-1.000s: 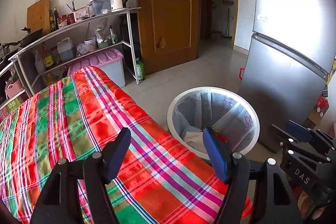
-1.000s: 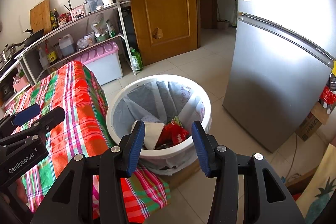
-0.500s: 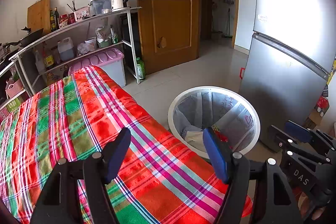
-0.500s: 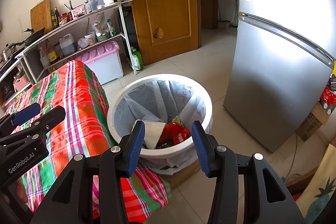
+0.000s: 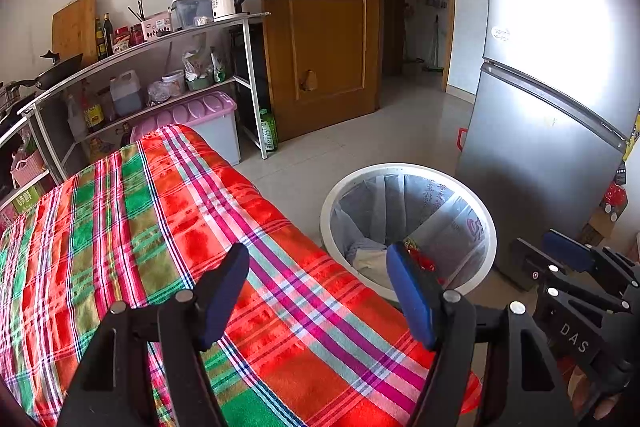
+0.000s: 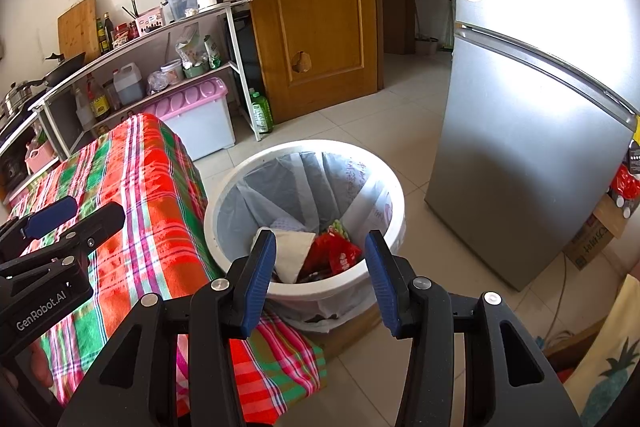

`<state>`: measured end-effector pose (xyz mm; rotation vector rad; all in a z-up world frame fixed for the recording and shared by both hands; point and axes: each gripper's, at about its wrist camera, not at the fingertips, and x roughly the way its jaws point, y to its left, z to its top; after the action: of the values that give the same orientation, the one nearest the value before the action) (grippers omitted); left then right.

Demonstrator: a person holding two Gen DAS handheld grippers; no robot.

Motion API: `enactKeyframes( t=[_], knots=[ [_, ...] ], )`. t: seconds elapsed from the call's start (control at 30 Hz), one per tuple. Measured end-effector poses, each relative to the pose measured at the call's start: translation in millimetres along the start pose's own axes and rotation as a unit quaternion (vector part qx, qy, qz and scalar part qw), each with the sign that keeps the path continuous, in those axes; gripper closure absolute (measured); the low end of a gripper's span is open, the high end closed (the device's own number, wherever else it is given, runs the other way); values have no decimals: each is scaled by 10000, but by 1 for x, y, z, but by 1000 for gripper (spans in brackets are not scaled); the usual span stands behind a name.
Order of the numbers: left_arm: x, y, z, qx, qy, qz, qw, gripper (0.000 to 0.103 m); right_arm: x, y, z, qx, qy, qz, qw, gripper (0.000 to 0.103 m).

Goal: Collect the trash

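Observation:
A white round bin (image 6: 240, 183) (image 5: 332, 195) with a clear liner stands on the floor beside the table. Inside it lie a red wrapper (image 6: 334, 253) and a pale paper piece (image 6: 294, 249). My right gripper (image 6: 320, 263) hovers over the bin's near rim, open, with nothing between its blue pads. My left gripper (image 5: 318, 291) hangs above the table's plaid cloth (image 5: 160, 227), also open and holding nothing. The right gripper (image 5: 568, 251) shows at the right edge of the left wrist view, and the left gripper (image 6: 52, 215) shows at the left edge of the right wrist view.
A grey fridge (image 6: 520, 147) stands close to the right of the bin. A brown door (image 5: 324, 27) and a metal shelf rack (image 5: 160, 67) with bottles, a kettle and a pink-lidded box line the far wall. A cardboard box (image 6: 596, 235) sits by the fridge.

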<state>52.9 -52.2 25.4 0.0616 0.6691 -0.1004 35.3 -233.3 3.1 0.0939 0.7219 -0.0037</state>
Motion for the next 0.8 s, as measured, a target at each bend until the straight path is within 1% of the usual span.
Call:
enactKeyframes(
  t=[0.5,0.8],
  knots=[
    [1,1,0,19,44,63,10000,30,0,2,-2,-3,14,-3,10000,56],
    [2,2,-1,17,39,40,10000,30,1,2,-2,-9,22,-7,10000,56]
  ],
)
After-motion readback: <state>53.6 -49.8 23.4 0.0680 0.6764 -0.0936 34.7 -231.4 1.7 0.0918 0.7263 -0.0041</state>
